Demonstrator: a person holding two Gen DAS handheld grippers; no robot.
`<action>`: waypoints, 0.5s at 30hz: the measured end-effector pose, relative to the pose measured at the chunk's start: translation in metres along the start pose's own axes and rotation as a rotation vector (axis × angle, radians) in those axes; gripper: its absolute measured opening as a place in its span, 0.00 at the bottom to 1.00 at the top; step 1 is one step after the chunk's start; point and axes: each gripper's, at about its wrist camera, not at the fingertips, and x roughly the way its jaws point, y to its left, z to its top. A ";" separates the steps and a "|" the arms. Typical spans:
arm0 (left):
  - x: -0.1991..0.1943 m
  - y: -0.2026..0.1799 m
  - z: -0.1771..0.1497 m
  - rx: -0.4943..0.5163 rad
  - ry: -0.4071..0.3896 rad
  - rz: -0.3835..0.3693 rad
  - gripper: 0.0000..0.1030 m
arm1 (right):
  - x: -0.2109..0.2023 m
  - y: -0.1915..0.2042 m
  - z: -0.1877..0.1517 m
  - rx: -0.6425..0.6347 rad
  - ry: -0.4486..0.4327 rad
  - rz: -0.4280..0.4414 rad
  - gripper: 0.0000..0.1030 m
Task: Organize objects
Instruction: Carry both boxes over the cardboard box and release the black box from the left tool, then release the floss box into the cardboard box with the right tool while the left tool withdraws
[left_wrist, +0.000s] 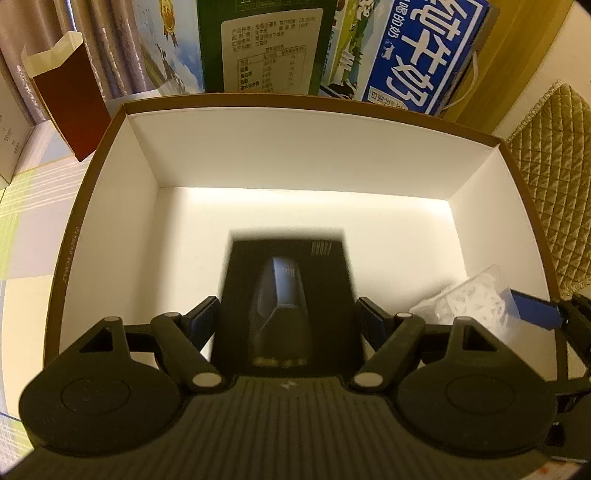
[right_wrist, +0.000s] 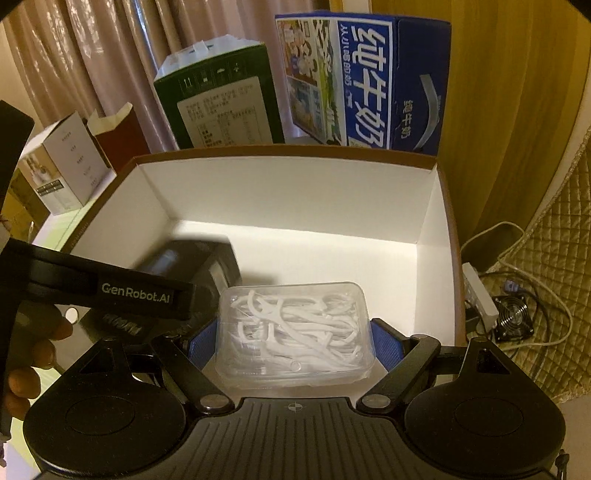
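A large brown box with a white inside stands open in front of me. My left gripper is shut on a black product box and holds it inside the big box, over its floor. The black box also shows in the right wrist view, behind the left gripper's body. My right gripper is shut on a clear plastic case of white floss picks and holds it over the right front part of the big box. The case also shows in the left wrist view.
Behind the big box stand a green carton, a blue milk carton, a dark red box and a white box. Curtains hang behind them. A quilted cloth, cables and a small fan lie to the right.
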 end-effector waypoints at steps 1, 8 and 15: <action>0.000 0.001 0.000 0.000 0.001 -0.005 0.75 | 0.002 0.001 0.000 -0.004 0.003 -0.004 0.81; -0.003 0.017 0.002 0.007 0.003 0.020 0.78 | 0.009 0.007 0.004 -0.020 0.024 -0.001 0.81; -0.013 0.035 -0.001 0.027 -0.009 0.043 0.82 | 0.010 0.011 0.006 -0.041 -0.011 0.006 0.94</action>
